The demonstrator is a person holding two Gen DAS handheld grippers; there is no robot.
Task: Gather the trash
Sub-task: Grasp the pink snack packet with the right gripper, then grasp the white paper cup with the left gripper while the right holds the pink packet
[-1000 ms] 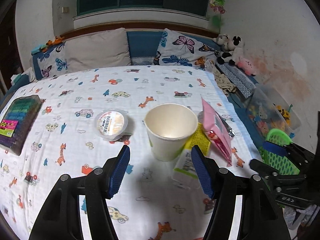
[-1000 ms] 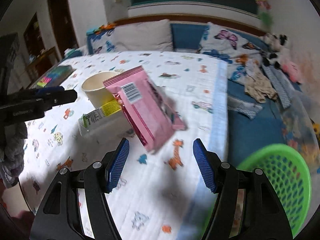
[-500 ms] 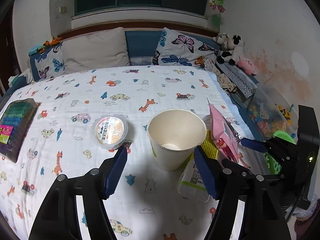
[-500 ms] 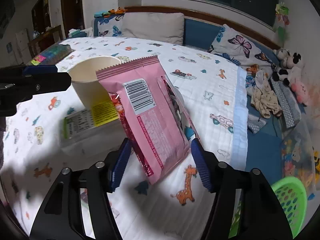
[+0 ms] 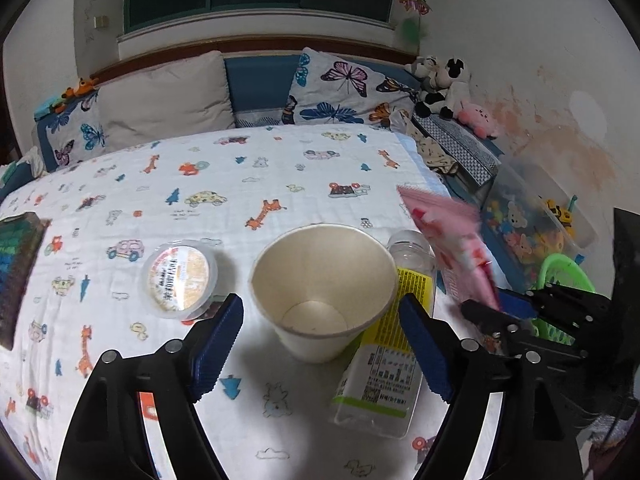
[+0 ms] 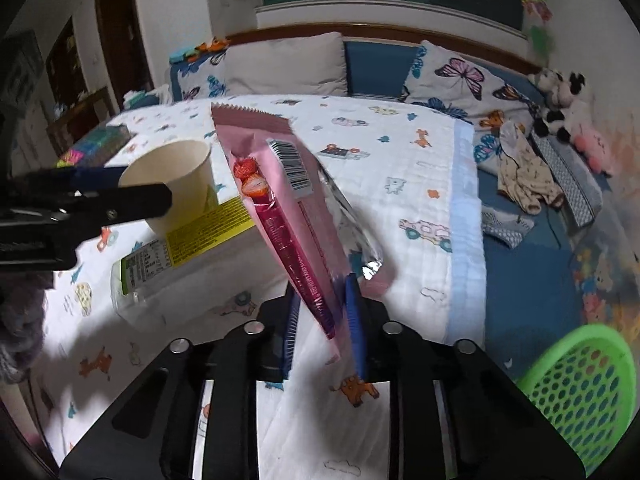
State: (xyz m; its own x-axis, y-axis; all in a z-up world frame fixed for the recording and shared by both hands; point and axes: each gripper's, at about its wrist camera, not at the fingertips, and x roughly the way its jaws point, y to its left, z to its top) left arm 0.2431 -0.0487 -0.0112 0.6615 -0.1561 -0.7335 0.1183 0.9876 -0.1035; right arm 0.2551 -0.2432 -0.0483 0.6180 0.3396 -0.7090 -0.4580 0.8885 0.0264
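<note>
My right gripper (image 6: 325,322) is shut on the lower end of a pink snack wrapper (image 6: 288,208), held upright just above the bed; the wrapper also shows in the left wrist view (image 5: 456,248). My left gripper (image 5: 320,344) is open, its fingers either side of an empty white paper cup (image 5: 324,292) that stands on the bed. A clear plastic bottle (image 5: 388,356) with a yellow label lies beside the cup. A small round sealed tub (image 5: 179,278) sits left of the cup. The cup (image 6: 176,180) and bottle (image 6: 176,252) show in the right wrist view.
A green mesh basket (image 6: 584,380) stands on the floor right of the bed, also in the left wrist view (image 5: 560,276). A dark box (image 5: 16,268) lies at the bed's left edge. Pillows (image 5: 168,96), plush toys (image 5: 444,84) and clothes are at the far end.
My right gripper has closed on the pink wrapper and lifted it slightly. My left gripper has moved closer to the paper cup and stays open.
</note>
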